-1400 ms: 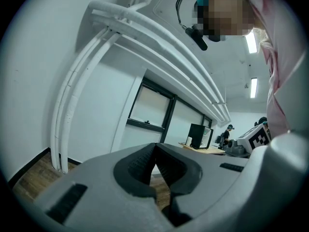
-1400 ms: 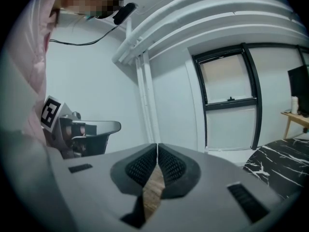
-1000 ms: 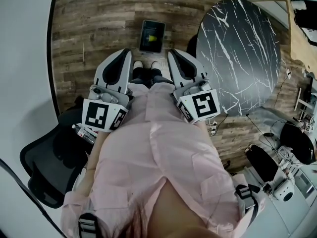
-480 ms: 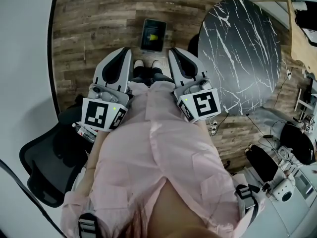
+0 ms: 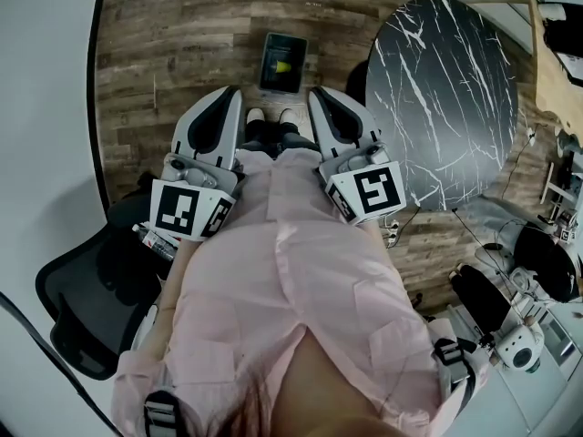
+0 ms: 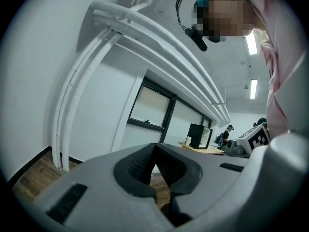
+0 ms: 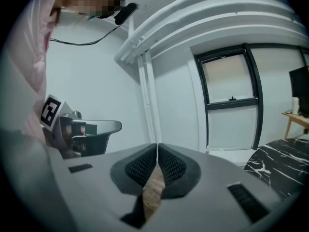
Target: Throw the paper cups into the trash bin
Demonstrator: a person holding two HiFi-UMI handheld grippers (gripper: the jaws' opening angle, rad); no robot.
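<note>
Both grippers are held side by side at the waist of the person in a pink shirt, pointing roughly level. My left gripper (image 5: 230,98) is shut, its dark pads meeting at the tip (image 6: 155,146) with nothing between them. The right gripper (image 5: 321,96) is also shut and empty (image 7: 157,145). A dark rectangular bin (image 5: 281,64) with something yellow inside stands on the wood floor just ahead of the person's feet. No paper cup is clearly visible; a small white cup-like thing (image 7: 295,105) stands on a far wooden desk.
A round black marble table (image 5: 442,98) stands to the right. A black office chair (image 5: 82,308) is at the lower left, against the white wall (image 5: 46,107). Equipment and cables (image 5: 510,326) clutter the lower right. White pipes (image 6: 65,115) run up the wall.
</note>
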